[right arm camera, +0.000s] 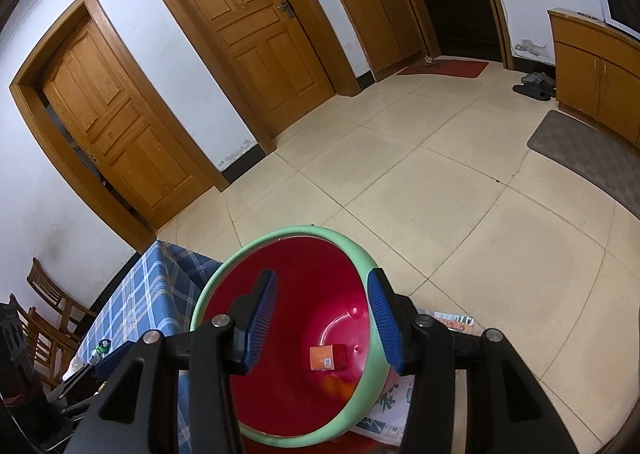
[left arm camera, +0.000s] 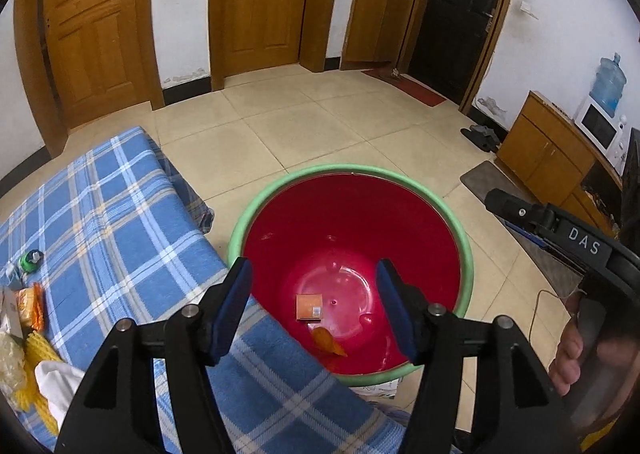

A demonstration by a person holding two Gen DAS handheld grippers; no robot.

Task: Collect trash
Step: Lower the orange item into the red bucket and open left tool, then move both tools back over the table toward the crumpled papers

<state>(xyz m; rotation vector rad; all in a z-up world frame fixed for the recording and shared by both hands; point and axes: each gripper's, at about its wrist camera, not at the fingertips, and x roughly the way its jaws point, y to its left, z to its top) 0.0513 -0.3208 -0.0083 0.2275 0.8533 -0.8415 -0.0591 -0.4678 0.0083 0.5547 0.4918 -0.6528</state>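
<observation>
A red bin with a green rim (left arm camera: 464,254) stands on the tiled floor against the edge of a table covered in blue plaid cloth (left arm camera: 120,222). On the bin's bottom lie a small orange box (left arm camera: 309,307) and an orange wrapper (left arm camera: 328,342). My left gripper (left arm camera: 314,270) hangs open over the bin with nothing between its blue pads. My right gripper (right arm camera: 322,282) is also open and empty above the bin rim (right arm camera: 360,250), with the orange box (right arm camera: 322,358) visible below. More trash lies on the cloth at the left: a green bottle (left arm camera: 30,260), an orange packet (left arm camera: 32,306), a yellow foam net (left arm camera: 36,354) and white tissue (left arm camera: 56,378).
Printed paper (right arm camera: 384,414) lies under the bin. A wooden cabinet (left arm camera: 548,150), a grey mat (right arm camera: 588,150) and slippers (right arm camera: 536,88) are at the right. Wooden chairs (right arm camera: 44,310) stand beyond the table. A hand (left arm camera: 568,358) shows at the right edge.
</observation>
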